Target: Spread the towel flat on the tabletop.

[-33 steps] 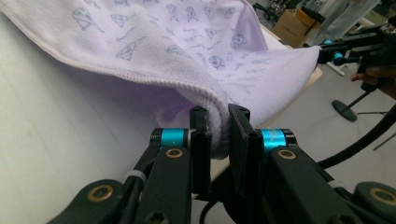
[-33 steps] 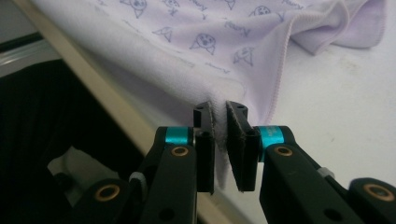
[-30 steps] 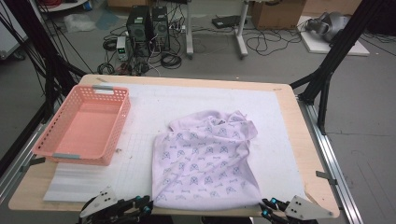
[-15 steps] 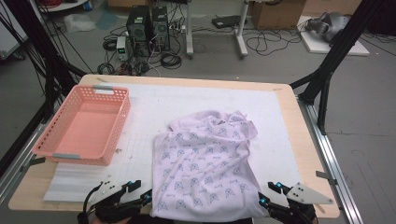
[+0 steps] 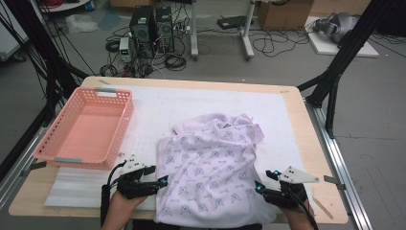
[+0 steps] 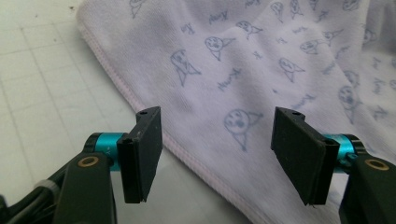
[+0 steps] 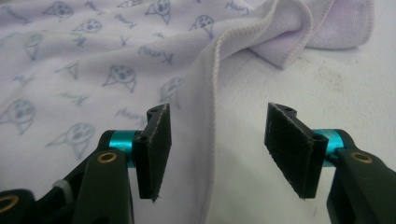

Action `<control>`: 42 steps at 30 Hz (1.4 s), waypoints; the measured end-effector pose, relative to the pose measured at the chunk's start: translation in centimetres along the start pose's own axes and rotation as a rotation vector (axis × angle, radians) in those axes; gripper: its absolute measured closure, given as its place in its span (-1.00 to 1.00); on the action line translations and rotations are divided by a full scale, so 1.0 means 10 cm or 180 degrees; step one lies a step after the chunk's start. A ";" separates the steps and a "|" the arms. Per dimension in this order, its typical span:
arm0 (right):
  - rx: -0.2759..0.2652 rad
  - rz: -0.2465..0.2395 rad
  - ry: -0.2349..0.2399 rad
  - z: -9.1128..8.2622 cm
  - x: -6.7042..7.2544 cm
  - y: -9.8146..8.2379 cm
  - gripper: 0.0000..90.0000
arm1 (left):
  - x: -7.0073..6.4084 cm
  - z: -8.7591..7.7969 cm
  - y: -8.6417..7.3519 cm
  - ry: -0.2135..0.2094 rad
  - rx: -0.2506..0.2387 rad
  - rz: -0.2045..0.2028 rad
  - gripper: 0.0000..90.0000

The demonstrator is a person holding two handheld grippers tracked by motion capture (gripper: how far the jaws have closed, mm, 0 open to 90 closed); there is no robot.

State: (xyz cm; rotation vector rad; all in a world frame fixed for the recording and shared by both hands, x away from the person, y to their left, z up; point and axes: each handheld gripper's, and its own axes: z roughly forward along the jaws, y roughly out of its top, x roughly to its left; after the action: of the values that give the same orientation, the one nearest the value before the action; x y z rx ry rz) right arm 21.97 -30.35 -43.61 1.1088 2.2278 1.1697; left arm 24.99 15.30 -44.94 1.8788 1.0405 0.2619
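1. The pale lilac towel with small printed cartoon faces [image 5: 215, 172] lies crumpled on the white padded mat [image 5: 191, 108] that covers the wooden table [image 5: 330, 182]. Its near part hangs over the front edge, between the two hands.
2. Compared with one second ago, both grippers have moved forward from the table's front edge. They now stand at the two sides of the towel, and the cloth itself looks almost unchanged.
3. The left gripper [image 5: 163, 182] points at the towel's left hem. In the left gripper view its jaws are wide apart and hold nothing; the stitched hem [image 6: 187, 149] runs between them, just under the pads.
4. The right gripper [image 5: 258, 187] is at the right side. In the right gripper view its jaws are also spread wide and empty, with the raised hem fold [image 7: 212, 93] running straight into the gap.
5. I judge this means that the approach is nearly finished: each gripper is lined up to pinch one edge, probably to lift and spread or fold the towel.
6. The pink plastic basket [image 5: 48, 151] stands empty at the left of the table, well apart from the towel.
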 end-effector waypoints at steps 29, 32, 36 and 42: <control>0.0279 -0.0132 0.0364 0.63 -0.18 0.28 0.93 | 0.36 0.38 0.44 0.0450 0.0091 0.0447 0.94; 0.0252 -0.0164 0.0267 0.66 -0.19 0.30 0.93 | 0.48 0.45 0.55 0.0564 0.0037 0.0335 0.94; 0.0208 -0.0088 0.0078 0.69 -0.27 0.33 0.93 | 0.60 0.56 0.78 0.0689 -0.0028 0.0295 0.94; 0.0057 0.0071 -0.0285 0.84 -0.45 0.47 0.93 | 0.74 0.75 1.08 0.0867 -0.0276 0.0129 0.94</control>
State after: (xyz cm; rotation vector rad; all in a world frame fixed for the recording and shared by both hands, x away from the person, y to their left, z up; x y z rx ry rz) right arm 32.31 -28.03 -44.70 1.1723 2.1675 1.0889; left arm 39.70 13.97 -41.94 1.8207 1.1527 0.5905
